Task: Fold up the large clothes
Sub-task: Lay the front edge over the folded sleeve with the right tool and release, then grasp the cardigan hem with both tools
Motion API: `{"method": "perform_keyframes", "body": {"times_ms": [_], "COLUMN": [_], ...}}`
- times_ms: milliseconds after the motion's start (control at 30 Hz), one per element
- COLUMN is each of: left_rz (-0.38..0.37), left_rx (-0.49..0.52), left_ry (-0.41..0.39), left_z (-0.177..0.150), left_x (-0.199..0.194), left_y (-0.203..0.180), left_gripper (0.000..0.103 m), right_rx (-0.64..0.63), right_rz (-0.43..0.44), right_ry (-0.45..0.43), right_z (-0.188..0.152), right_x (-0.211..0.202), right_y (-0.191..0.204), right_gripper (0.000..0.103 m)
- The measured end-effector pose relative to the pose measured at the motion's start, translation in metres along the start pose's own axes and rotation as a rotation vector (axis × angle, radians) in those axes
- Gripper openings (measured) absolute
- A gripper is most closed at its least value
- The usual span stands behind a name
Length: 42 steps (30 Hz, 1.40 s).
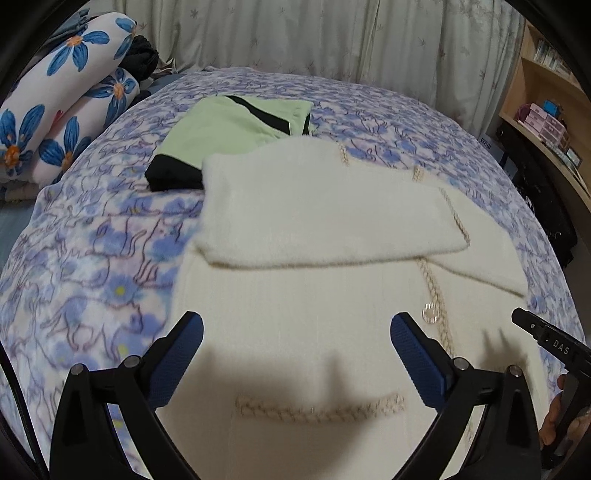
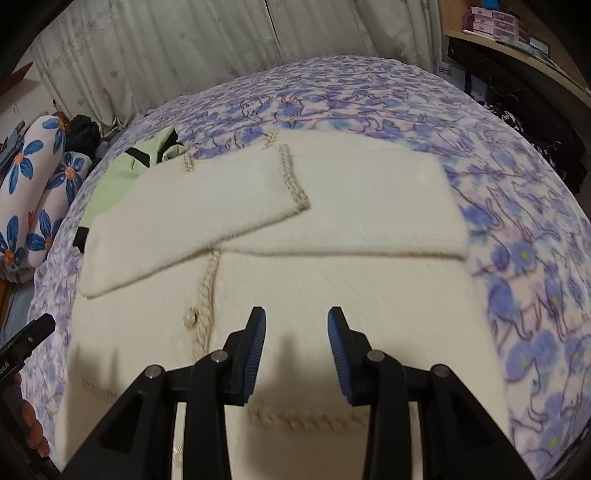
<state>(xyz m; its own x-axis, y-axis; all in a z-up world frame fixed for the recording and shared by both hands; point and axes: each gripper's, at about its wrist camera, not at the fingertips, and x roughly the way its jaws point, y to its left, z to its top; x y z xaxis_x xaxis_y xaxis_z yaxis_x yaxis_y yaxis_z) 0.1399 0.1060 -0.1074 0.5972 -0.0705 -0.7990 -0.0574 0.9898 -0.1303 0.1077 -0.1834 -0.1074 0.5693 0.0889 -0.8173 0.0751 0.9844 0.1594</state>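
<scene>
A cream knit cardigan (image 1: 314, 295) with beige braided trim and a round button (image 1: 430, 314) lies flat on the bed, both sleeves folded across its chest. It also shows in the right wrist view (image 2: 332, 266). My left gripper (image 1: 295, 332) is open and empty, hovering over the cardigan's lower left part near a pocket trim (image 1: 321, 408). My right gripper (image 2: 297, 325) is open and empty over the lower right part. Its tip shows at the edge of the left wrist view (image 1: 532, 325).
A folded green and black garment (image 1: 236, 129) lies on the bed behind the cardigan. The bed has a blue floral blanket (image 1: 92, 266). Rolled floral bedding (image 1: 55, 110) sits at the left. Curtains (image 1: 295, 33) hang behind, and shelves (image 1: 546, 110) stand at the right.
</scene>
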Motion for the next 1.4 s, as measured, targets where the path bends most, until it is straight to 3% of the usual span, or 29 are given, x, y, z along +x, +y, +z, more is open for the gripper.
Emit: {"method": "perform_keyframes", "body": {"times_ms": [267, 400, 500, 567, 667, 833, 1033, 1200, 1400], "left_rz": [0.043, 0.073, 0.078, 0.125, 0.147, 0.133, 0.069, 0.005, -0.065], "left_rx": [0.002, -0.012, -0.043, -0.043, -0.023, -0.022, -0.007, -0.022, -0.052], "left_ry": [-0.010, -0.033, -0.049, -0.060, -0.033, 0.024, 0.110, 0.172, 0.181], "left_z": [-0.039, -0.055, -0.067, -0.075, -0.086, -0.110, -0.141, -0.159, -0.160], "left_x": [-0.032, -0.054, -0.071, -0.081, -0.086, -0.087, -0.078, -0.064, -0.055], "left_y": [0.007, 0.023, 0.039, 0.046, 0.057, 0.083, 0.105, 0.115, 0.125], "left_gripper": [0.101, 0.101, 0.101, 0.101, 0.101, 0.101, 0.101, 0.101, 0.101], "right_rx": [-0.007, -0.031, -0.042, -0.051, -0.072, -0.075, -0.019, 0.073, 0.151], "right_rz": [0.002, -0.011, -0.010, -0.023, -0.047, -0.076, -0.093, -0.043, 0.085], "right_ry": [-0.013, -0.058, -0.081, -0.090, -0.095, -0.084, -0.012, 0.062, 0.158], "right_z": [-0.041, -0.063, -0.074, -0.081, -0.090, -0.102, -0.118, -0.133, -0.149], "right_x": [-0.031, -0.058, -0.074, -0.085, -0.099, -0.115, -0.118, -0.109, -0.085], "right_y": [-0.009, -0.015, -0.020, -0.025, -0.034, -0.061, -0.116, -0.152, -0.171], "right_gripper": [0.035, 0.049, 0.050, 0.050, 0.051, 0.051, 0.051, 0.051, 0.051]}}
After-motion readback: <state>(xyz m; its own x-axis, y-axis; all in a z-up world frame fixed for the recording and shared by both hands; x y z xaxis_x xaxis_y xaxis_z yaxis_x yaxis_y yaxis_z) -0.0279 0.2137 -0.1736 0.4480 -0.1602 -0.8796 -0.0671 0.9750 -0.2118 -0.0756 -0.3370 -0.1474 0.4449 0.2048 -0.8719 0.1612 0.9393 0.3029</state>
